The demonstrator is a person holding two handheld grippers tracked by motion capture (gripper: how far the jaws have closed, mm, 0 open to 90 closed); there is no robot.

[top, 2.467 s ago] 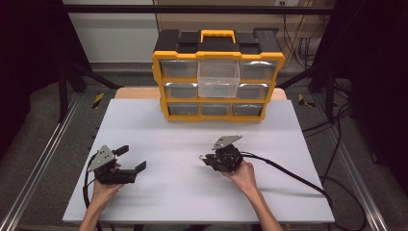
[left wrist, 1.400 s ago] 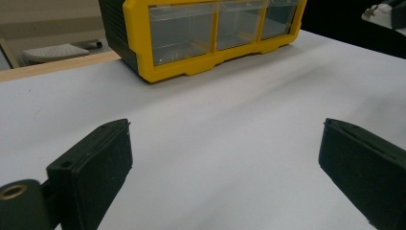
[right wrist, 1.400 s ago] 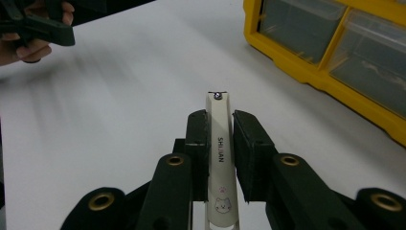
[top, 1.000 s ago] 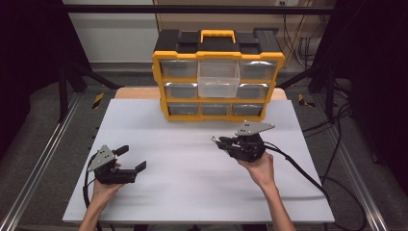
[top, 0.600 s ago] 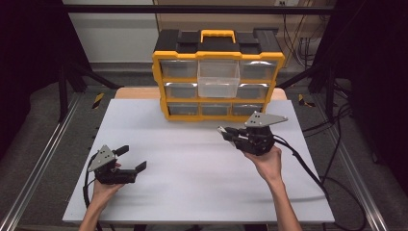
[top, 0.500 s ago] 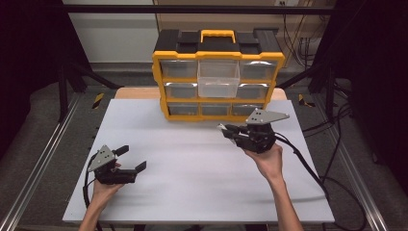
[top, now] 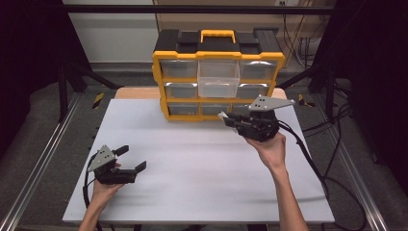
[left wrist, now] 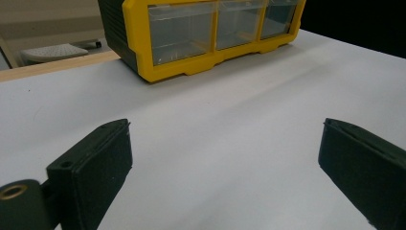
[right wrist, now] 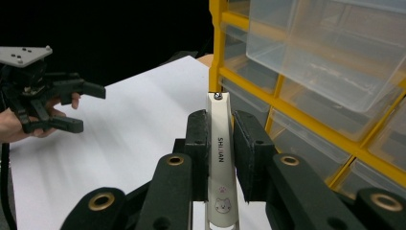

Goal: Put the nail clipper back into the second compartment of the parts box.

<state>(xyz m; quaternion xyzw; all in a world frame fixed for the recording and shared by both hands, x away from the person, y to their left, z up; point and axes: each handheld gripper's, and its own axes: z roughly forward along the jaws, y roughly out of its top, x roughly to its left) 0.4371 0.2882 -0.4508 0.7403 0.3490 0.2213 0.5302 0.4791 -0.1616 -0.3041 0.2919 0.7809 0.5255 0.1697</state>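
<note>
Near the desk's (top: 202, 192) front left corner, the left hand-held gripper (top: 131, 159) is resting in the same spot as before, its jaws standing wide apart with nothing between them and only bare white surface ahead in its own view. Toward the back edge, the organizer (top: 219, 77) is sitting square, its top middle drawer (top: 219, 79) pulled out and looking empty; whether the other clear drawers are holding anything is too hard to tell. At the right, the right hand-held gripper (top: 226, 118) is clamping a slim white nail clipper (right wrist: 219, 158) tight between its pads, the clipper sticking forward past the jaws. Compared with a second ago, this hand is now lifted off the desk and closer to the organizer's lower right front, so the clipper is probably heading for the open drawer, which is sitting higher and left of the tip.
</note>
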